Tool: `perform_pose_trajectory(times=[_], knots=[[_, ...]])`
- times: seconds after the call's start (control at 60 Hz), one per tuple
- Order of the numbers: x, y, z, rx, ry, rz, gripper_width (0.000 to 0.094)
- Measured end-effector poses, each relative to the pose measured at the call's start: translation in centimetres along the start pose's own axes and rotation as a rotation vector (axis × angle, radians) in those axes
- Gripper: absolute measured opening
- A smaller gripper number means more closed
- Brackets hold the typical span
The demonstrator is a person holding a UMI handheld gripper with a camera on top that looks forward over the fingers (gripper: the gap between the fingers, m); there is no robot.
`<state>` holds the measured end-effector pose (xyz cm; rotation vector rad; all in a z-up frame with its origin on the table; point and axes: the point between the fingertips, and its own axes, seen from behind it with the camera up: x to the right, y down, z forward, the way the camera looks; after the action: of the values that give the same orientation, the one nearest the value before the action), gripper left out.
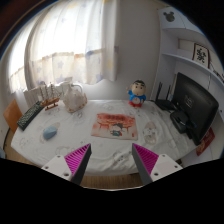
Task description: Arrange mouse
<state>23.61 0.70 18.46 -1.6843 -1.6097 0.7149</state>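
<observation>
A small pale mouse (50, 131) lies on the white tablecloth (100, 142), on the left side of the table, beside a dark keyboard (30, 115). My gripper (112, 160) is held above the table's near edge, well short of the mouse and to its right. Its fingers are open with nothing between them; the pink pads (79, 157) show on both inner faces.
A printed magazine (113, 124) lies in the middle of the table. A blue and red toy figure (137, 93) stands at the back. A black monitor (196, 102) is at the right. A desk rack (44, 96) and a white object (73, 97) stand at the back left by the curtained window.
</observation>
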Motion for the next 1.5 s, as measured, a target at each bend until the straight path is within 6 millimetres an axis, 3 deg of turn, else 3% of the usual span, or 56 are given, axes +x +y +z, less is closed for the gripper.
perform_pose_trajectory(times=[0.333,0.533,0.683,0.817,1.217,1.5], knots=[[-0.9,1.0,1.1,0.006,0.016,-0.001,0.0843],[-4.3,3.0,1.7,-0.011,0.004,-0.003,0.0844],[-8.5,3.6,2.2,-0.006,-0.024,-0.024,0.0845],[-13.5,3.9,2.7,0.002,-0.056,-0.035,0.0845],[-31.8,4.8,4.2,0.026,-0.203,-0.018,0.0846],[-36.2,5.4,8.8,0.037,-0.169,-0.025,0.0851]])
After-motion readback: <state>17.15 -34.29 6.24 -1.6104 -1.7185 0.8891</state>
